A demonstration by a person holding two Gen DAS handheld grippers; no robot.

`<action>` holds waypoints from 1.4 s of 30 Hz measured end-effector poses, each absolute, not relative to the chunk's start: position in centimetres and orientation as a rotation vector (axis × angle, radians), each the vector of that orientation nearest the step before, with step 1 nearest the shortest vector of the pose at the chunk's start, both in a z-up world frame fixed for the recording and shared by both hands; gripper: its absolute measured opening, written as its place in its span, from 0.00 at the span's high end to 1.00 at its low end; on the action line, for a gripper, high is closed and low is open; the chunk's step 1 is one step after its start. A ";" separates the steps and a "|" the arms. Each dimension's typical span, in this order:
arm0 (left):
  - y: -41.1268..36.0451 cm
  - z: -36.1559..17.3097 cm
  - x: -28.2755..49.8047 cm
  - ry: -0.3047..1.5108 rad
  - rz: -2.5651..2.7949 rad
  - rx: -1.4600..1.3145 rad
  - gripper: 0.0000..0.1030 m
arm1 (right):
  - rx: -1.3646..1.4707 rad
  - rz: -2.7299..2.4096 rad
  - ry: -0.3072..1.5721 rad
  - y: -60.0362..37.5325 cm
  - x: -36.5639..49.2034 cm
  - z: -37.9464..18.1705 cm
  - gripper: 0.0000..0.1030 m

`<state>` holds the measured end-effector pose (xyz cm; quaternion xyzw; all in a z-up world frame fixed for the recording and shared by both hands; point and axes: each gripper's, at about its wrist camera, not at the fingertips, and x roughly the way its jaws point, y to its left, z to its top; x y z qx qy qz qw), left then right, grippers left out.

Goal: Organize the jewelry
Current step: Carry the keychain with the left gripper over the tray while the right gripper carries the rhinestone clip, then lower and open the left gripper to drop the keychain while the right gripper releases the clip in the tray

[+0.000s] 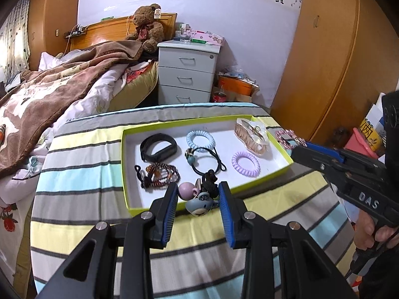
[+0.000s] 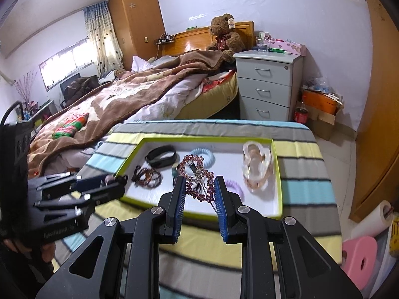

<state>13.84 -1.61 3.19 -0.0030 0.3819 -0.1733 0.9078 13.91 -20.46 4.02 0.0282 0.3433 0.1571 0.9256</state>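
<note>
Jewelry mostly sits sorted in the white tray on the desk; left gripper jaws clamp a charm keychain, right gripper jaws pinch a rhinestone clip, both unplaced.

Small table with a striped yellow, blue and grey cloth fills mid-frame; the only thing sitting directly on it is a shallow lime-edged white tray.

On my right hand-held gripper I read "DAS" in raised letters along its black body. My left hand-held gripper carries a line of lettering too blurred to read.
</note>
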 end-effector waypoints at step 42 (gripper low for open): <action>-3.9 -2.6 20.7 0.926 -0.317 -0.009 0.66 | -0.058 0.166 0.871 -18.1 25.3 -2.9 0.76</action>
